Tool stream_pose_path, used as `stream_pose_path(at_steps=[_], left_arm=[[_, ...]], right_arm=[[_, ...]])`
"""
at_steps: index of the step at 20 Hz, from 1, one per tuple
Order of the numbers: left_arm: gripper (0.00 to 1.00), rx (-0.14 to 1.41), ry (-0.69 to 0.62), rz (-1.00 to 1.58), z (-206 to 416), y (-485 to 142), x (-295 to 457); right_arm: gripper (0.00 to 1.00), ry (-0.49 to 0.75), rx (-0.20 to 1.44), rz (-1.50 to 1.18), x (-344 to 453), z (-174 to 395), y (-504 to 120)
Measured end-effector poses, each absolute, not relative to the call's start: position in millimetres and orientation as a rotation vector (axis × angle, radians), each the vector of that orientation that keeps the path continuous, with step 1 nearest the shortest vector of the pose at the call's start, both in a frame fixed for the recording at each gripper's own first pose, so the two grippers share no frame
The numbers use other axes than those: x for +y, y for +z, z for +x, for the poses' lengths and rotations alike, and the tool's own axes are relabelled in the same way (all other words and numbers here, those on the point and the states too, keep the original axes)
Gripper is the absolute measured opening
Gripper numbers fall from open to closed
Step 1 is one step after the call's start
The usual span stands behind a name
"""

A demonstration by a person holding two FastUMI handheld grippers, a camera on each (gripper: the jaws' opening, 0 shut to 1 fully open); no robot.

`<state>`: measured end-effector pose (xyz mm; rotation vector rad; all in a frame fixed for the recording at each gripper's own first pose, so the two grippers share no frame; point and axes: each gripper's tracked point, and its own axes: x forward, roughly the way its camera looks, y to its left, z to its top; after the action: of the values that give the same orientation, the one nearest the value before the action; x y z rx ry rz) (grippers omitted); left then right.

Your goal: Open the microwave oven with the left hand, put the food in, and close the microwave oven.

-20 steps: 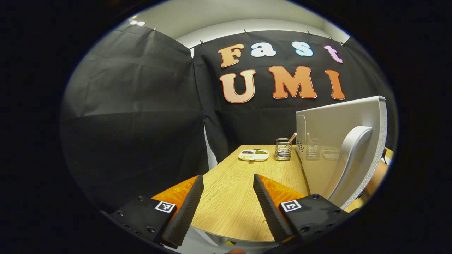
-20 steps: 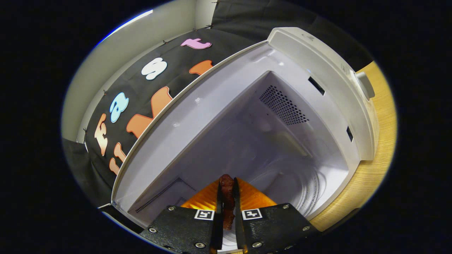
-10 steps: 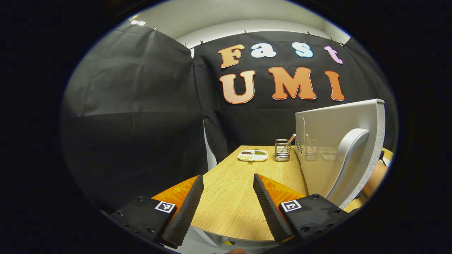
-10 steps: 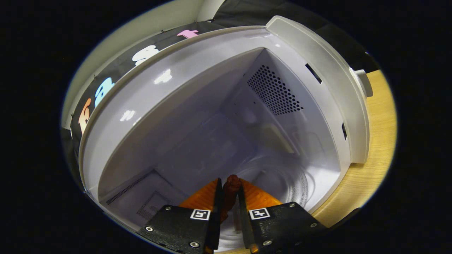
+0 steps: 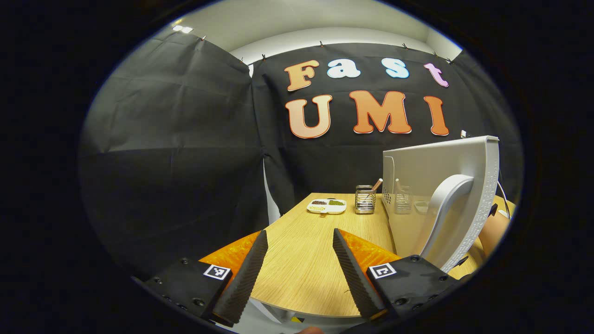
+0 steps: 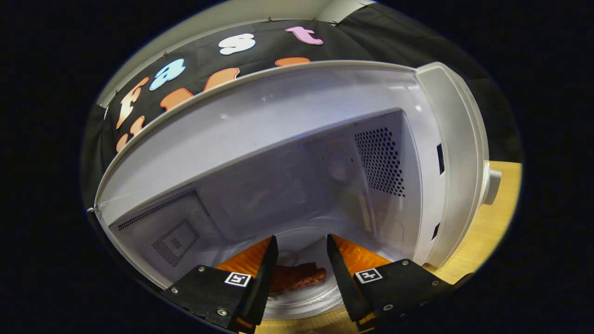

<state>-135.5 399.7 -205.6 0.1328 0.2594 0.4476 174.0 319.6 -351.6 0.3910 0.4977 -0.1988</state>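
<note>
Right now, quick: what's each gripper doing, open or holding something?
Left gripper: open, holding nothing, above the table.
Right gripper: open; the food lies between its fingers inside the microwave.

The microwave oven (image 6: 297,139) cavity stands open ahead; its open door (image 5: 459,204) blocks the counter (image 5: 306,260) at right.

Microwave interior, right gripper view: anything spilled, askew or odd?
Nothing stands out. The reddish-brown piece of food lies flat on the white microwave floor, between the open right gripper fingers, with no spill visible.
</note>
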Motion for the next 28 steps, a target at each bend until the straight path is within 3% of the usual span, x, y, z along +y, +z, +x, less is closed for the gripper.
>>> stream_pose_path(at_steps=[1,2,4,8,9,16,17,19,20,23,27,28], left_arm=[[0.89,0.258,0.435,0.130,-133,-205,395],[0.93,0.256,0.421,0.129,-130,-204,390],[0.89,0.257,0.393,0.127,-123,-202,380],[0.93,0.263,0.361,0.124,-117,-203,366],[0.89,0.264,0.351,0.120,-116,-203,362],[0.89,0.260,0.256,0.110,-108,-200,312],[0.92,0.261,0.237,0.113,-106,-200,303],[0.89,0.260,0.192,0.116,-101,-202,283],[0.93,0.258,0.167,0.117,-99,-203,272],[0.89,0.256,0.121,0.139,-92,-204,243],[0.92,0.242,0.050,0.146,-85,-203,200],[0.89,0.239,0.033,0.143,-82,-203,191]], right_arm=[[0.69,-0.184,0.493,0.381,318,173,-347],[0.70,-0.175,0.501,0.360,314,170,-343],[0.75,-0.138,0.510,0.307,309,161,-334],[0.84,-0.021,0.502,0.201,298,139,-308],[0.87,0.007,0.492,0.189,294,133,-300],[0.89,0.116,0.422,0.185,248,93,-231],[0.89,0.125,0.406,0.180,239,85,-221],[0.89,0.144,0.356,0.167,220,76,-202],[0.89,0.142,0.328,0.153,209,72,-196],[0.89,0.133,0.351,0.130,178,58,-201],[0.89,0.131,0.348,0.141,143,36,-193],[0.89,0.136,0.351,0.134,136,31,-192]])
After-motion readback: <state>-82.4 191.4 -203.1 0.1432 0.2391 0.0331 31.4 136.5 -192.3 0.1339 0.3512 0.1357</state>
